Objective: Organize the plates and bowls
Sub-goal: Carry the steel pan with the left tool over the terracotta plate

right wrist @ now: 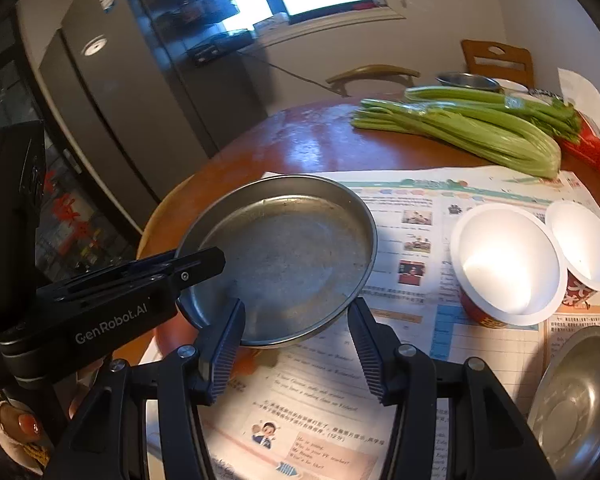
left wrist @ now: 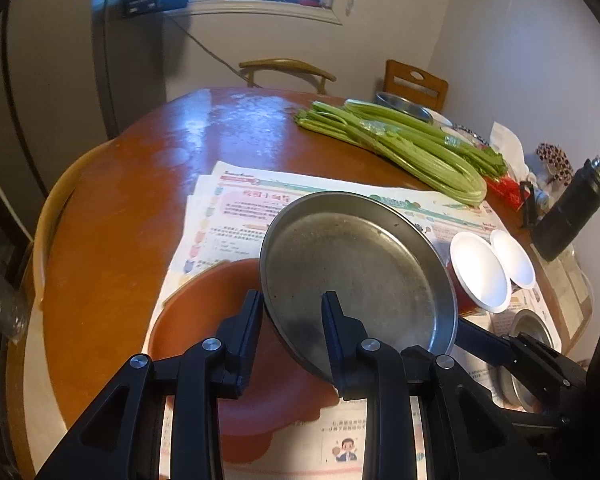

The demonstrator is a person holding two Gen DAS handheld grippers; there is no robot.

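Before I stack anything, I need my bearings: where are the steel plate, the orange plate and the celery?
steel plate (right wrist: 296, 256): right wrist view, flat centre.
orange plate (left wrist: 204, 312): left wrist view, bare inner surface.
celery (left wrist: 412, 148): left wrist view, mid-stalks.

Near the big metal plate (right wrist: 288, 256) there are two red cups with white insides (right wrist: 508, 260) (right wrist: 588, 246). There is one orange plate (left wrist: 204, 320) under it. One small metal dish (right wrist: 576, 404) sits to its right. Behind it lie two bunches of celery (right wrist: 460, 130), one metal bowl (right wrist: 468, 80) and two chairs (right wrist: 374, 74) (right wrist: 498, 58).
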